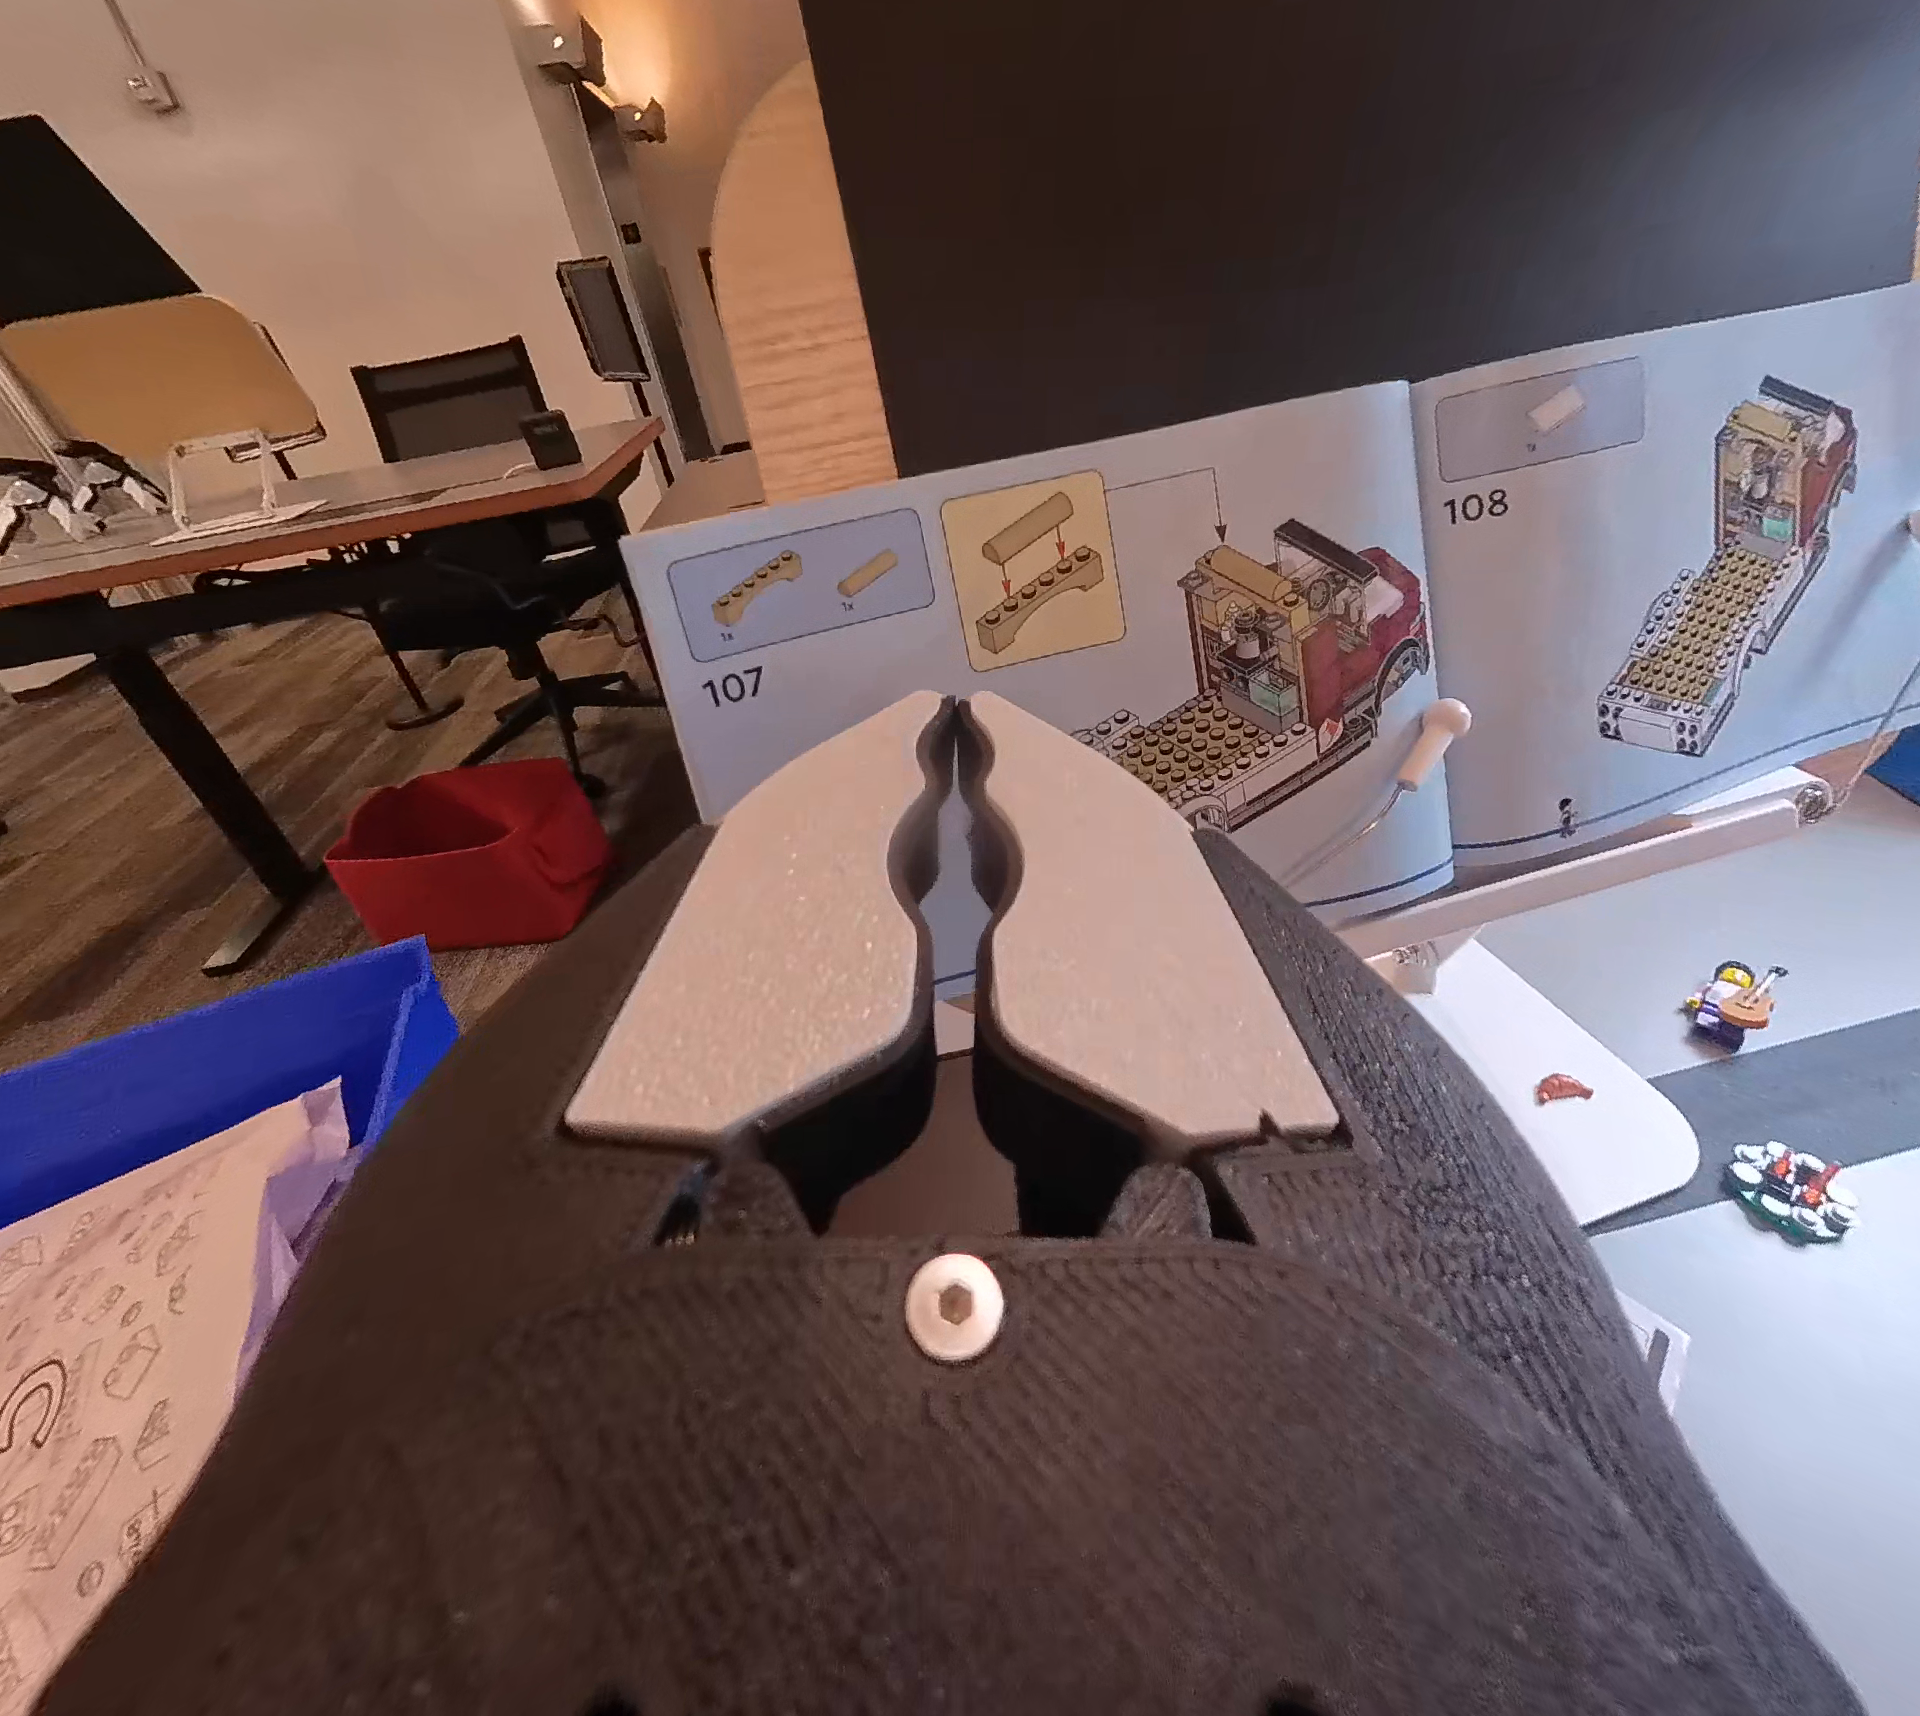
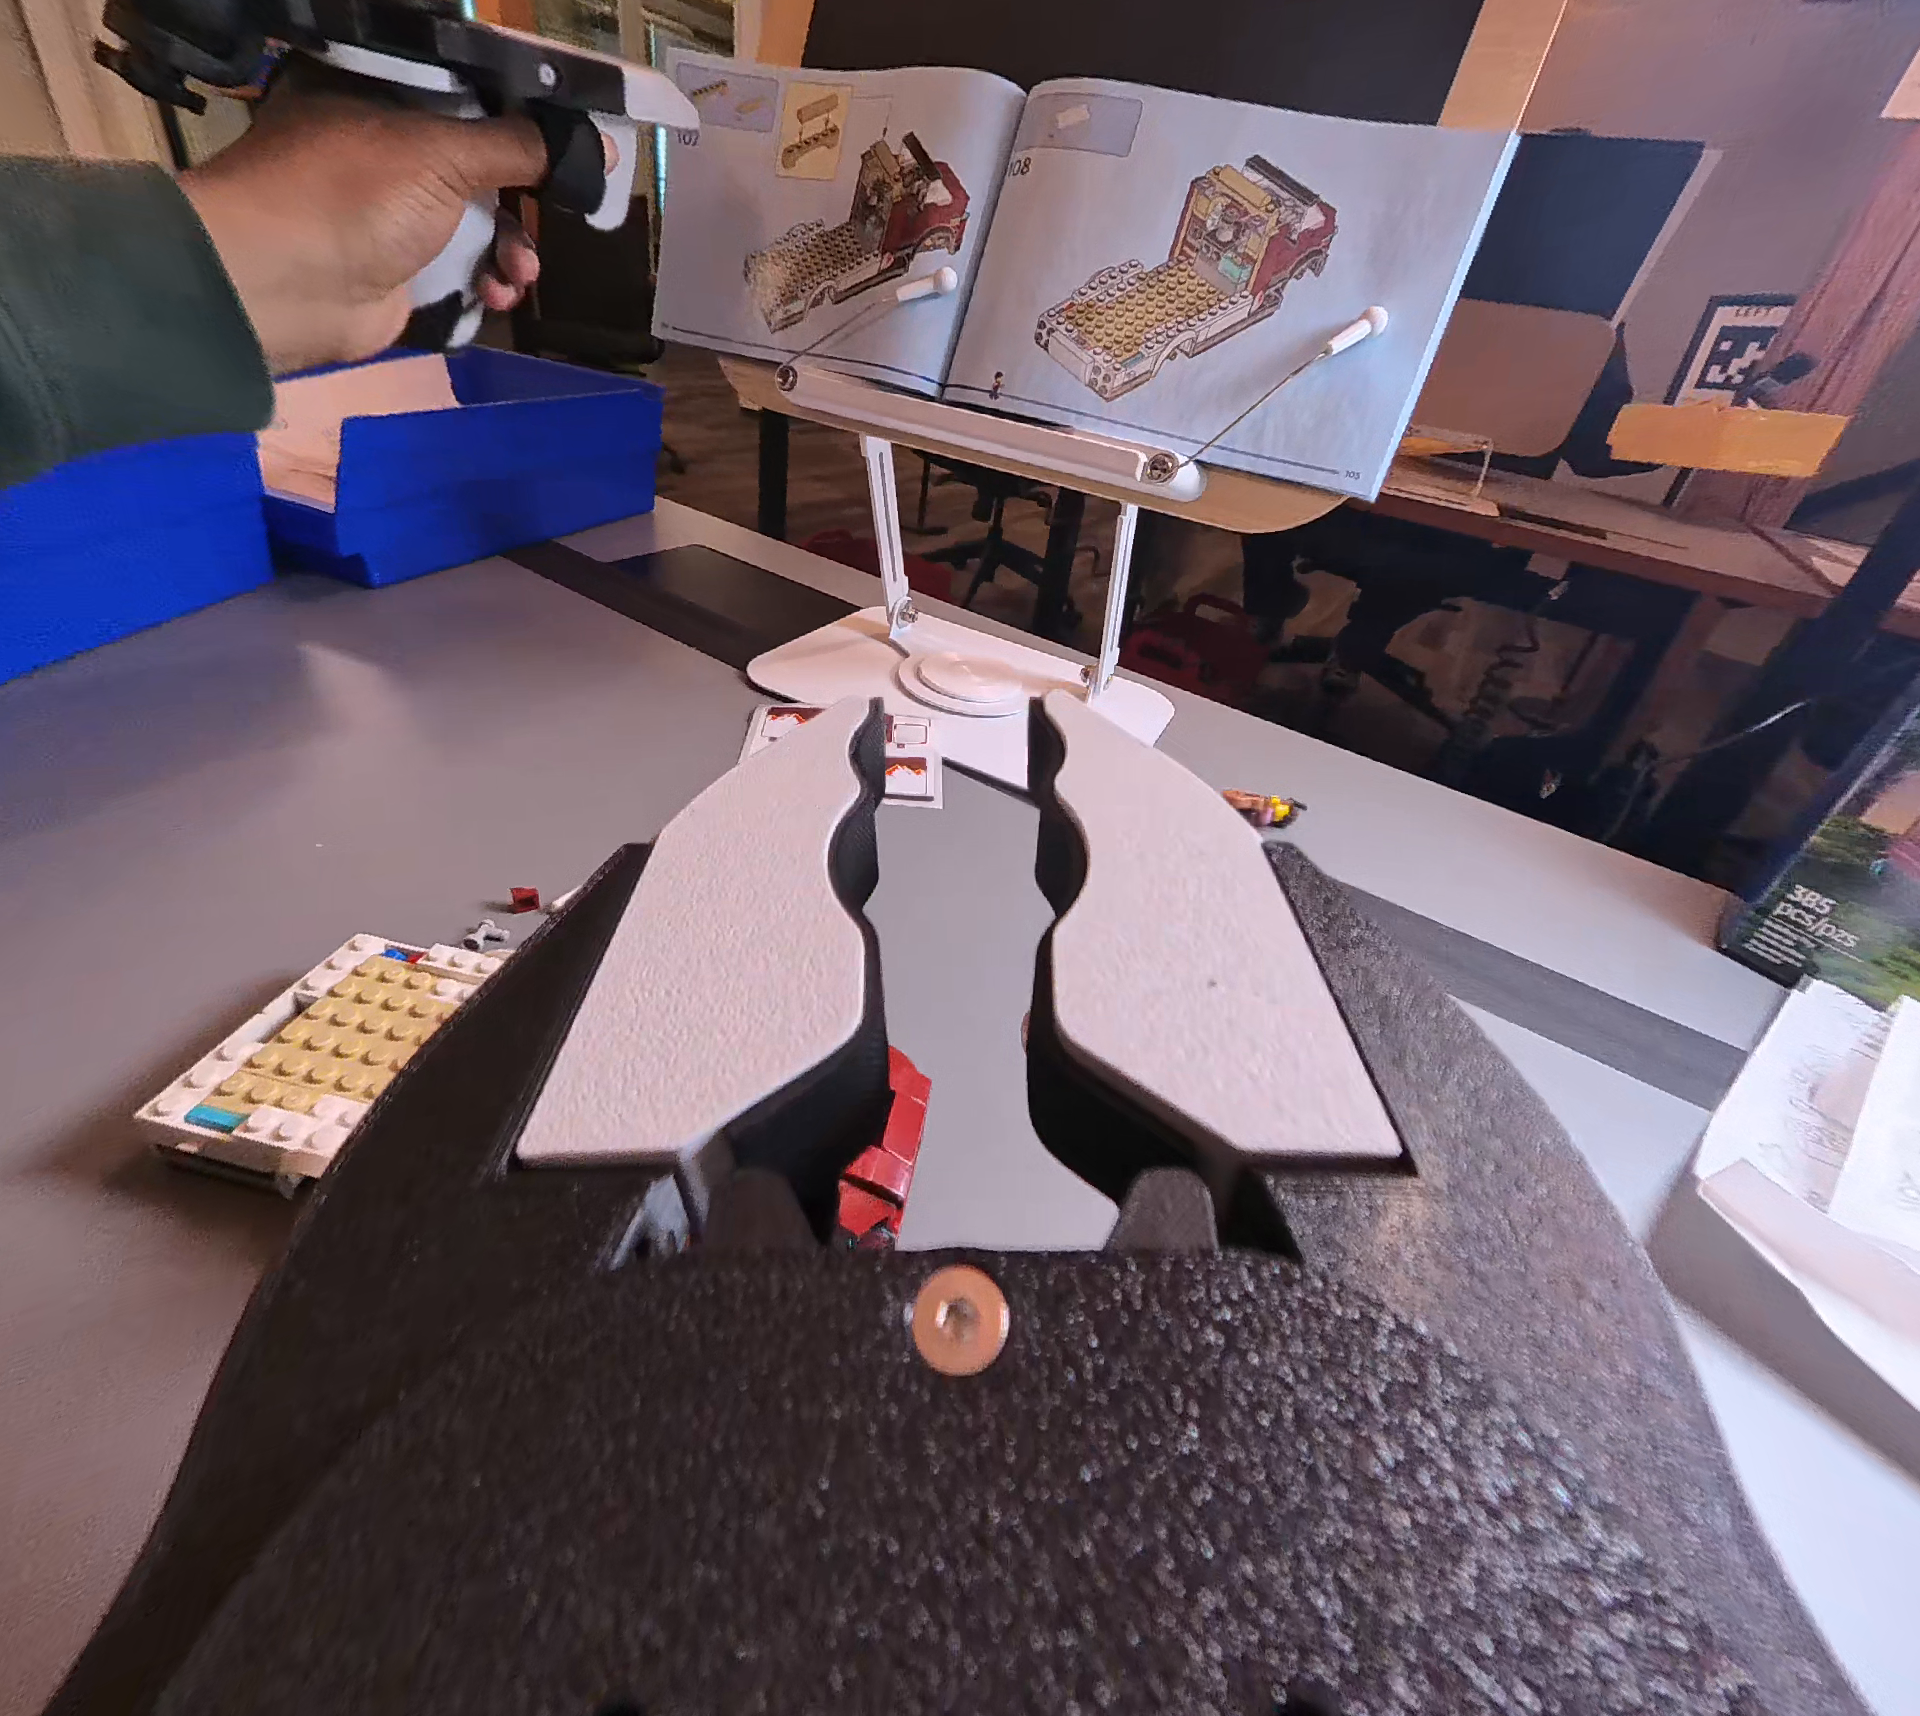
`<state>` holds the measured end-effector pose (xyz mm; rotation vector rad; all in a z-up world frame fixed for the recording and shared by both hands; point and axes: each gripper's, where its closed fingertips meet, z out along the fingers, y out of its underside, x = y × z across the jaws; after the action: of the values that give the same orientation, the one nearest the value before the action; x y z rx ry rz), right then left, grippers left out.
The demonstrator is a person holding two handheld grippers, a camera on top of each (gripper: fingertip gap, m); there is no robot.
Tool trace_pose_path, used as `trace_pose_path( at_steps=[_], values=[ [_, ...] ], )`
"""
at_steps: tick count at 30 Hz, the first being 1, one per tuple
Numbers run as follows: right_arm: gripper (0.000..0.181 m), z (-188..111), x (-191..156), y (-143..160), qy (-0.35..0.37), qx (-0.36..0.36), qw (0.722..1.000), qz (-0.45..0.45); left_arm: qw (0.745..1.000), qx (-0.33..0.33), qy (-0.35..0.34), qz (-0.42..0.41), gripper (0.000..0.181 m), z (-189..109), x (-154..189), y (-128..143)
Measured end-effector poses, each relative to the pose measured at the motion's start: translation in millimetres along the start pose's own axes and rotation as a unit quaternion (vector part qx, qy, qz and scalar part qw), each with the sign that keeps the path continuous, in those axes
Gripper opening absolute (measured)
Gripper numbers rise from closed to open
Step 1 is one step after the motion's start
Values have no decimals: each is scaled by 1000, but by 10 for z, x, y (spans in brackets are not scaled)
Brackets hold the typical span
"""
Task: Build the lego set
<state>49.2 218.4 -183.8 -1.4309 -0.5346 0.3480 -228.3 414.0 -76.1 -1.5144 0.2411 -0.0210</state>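
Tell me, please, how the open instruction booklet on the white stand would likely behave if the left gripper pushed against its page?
The instruction booklet is thin paper, so it would probably flex rather than resist. Two wire page holders pin it, so the pages should stay open. The stand rises on slim legs, so a firm push might tip it.

**Office room behind the work area**

A dark panel [image 1: 1351, 108] stands behind the grey tabletop [image 2: 312, 783]. Past it lie wood-plank floor [image 1: 125, 835], a brown desk [image 1: 343, 513] with black office chairs [image 1: 468, 419], white walls [image 1: 312, 4], warm wall lamps [image 1: 566, 51] and a red bin [image 1: 468, 856].
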Motion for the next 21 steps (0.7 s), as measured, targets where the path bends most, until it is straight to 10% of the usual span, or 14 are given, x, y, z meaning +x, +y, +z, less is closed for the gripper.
trace_pose_path(
  at_steps=[12, 21],
  values=[
    [26, 30, -17, 74, -18, -12, 999, 24, 999, 17, 31, 7, 0, -63, -87, -228],
    [27, -4, 39, 31, -16, -15, 1000, 20, 993, 39, 107, 28, 3, -846, -121, -842]
  ],
)
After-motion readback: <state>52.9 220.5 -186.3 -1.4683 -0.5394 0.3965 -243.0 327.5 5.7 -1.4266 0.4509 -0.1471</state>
